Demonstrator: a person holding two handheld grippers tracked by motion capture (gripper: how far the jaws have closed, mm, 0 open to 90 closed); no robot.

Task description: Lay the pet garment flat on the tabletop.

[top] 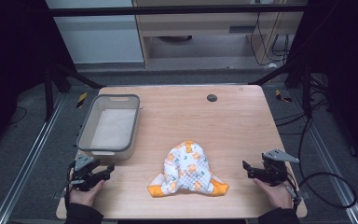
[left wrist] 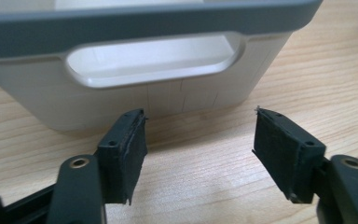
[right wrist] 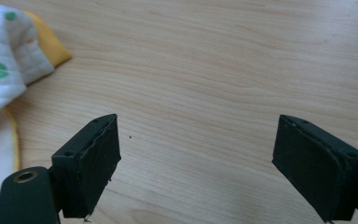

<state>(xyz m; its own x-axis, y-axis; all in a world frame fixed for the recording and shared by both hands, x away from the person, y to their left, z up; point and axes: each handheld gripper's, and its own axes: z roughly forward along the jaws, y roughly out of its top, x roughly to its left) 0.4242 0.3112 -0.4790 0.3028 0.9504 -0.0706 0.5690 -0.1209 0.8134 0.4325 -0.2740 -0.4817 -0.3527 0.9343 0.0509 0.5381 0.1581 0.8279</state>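
Quilted baby garment is lying crumpled mid-table beside the grey bin, flanked by left gripper and right gripper, both gaping and empty, risking a single-layer snag.

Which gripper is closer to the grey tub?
The left one. The left gripper sits just in front of the grey tub, open and apart from its near wall. The right gripper is far across the table, beyond the baby garment.
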